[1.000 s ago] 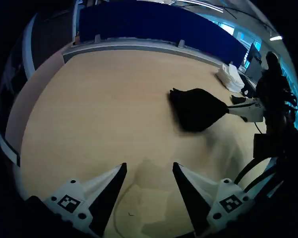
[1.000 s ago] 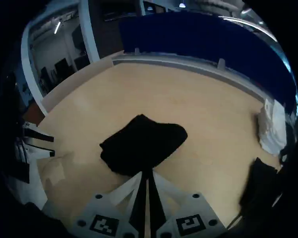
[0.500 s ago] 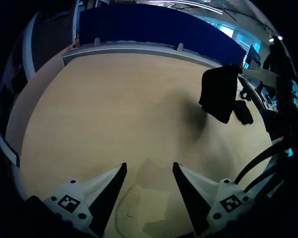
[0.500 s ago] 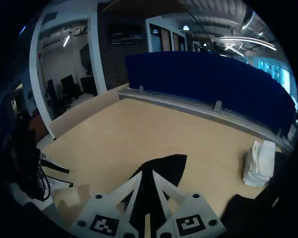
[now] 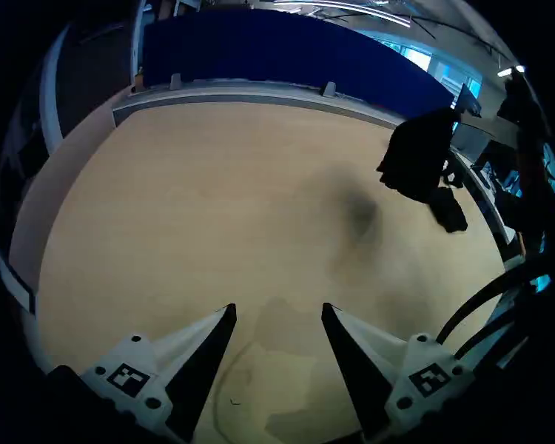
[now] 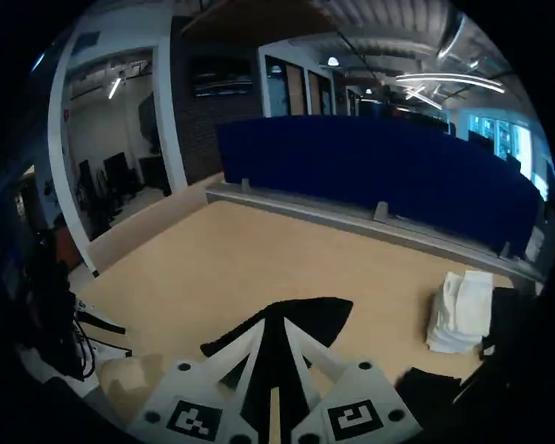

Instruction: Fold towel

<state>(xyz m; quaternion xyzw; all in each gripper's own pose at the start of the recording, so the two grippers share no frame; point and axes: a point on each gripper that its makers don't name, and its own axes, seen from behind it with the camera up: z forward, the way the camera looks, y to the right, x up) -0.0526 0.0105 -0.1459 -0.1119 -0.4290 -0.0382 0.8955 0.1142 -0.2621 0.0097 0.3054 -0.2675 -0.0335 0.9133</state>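
Towel (image 6: 320, 314) dangles above table (image 6: 226, 259), white stack (image 6: 459, 311) nearby.

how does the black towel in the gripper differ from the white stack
The black towel hangs bunched in the air, pinched by the right gripper; the white stack lies folded on the table. The black towel is one dark piece, the white stack several pale layers. Both are cloth.

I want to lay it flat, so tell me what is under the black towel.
The towel hangs from the right gripper, clear of the table; under it lie wood and its shadow. The table edge behind it is hidden.
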